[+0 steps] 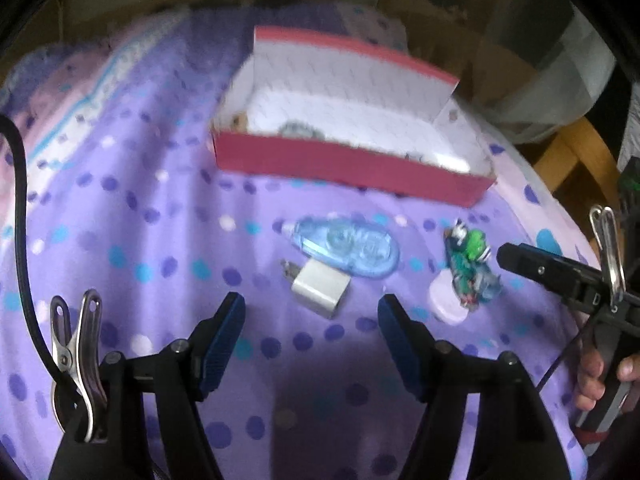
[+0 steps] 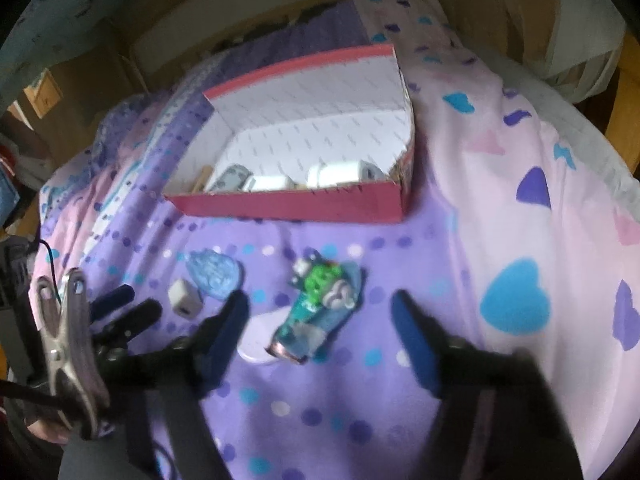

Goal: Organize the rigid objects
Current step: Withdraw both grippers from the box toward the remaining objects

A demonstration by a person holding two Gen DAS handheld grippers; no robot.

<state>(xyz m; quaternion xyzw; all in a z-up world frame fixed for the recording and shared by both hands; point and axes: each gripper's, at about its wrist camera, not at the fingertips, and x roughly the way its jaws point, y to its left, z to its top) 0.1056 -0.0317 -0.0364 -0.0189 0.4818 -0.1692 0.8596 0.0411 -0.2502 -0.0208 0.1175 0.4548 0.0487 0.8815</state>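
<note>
Both grippers hang with jaws apart and empty over a purple dotted bedspread [image 1: 140,240] — left gripper [image 1: 312,308] near a white cube-shaped plug charger [image 1: 322,288], right gripper [image 2: 320,300] over a green-and-teal toy figure [image 2: 320,304]. The soft cloth could bunch into a grip, and the neighbouring blue translucent correction-tape dispenser [image 1: 346,248] could get nudged — the red-walled cardboard box [image 1: 340,164] waits beyond.

The left gripper [image 1: 312,312] tilts steeply downward, its blue-padded jaws parted with nothing pressed between them. To its right the right gripper [image 2: 320,312] tilts down likewise, jaws apart and gripping nothing, a hand [image 1: 600,376] wrapped round its handle.
</note>
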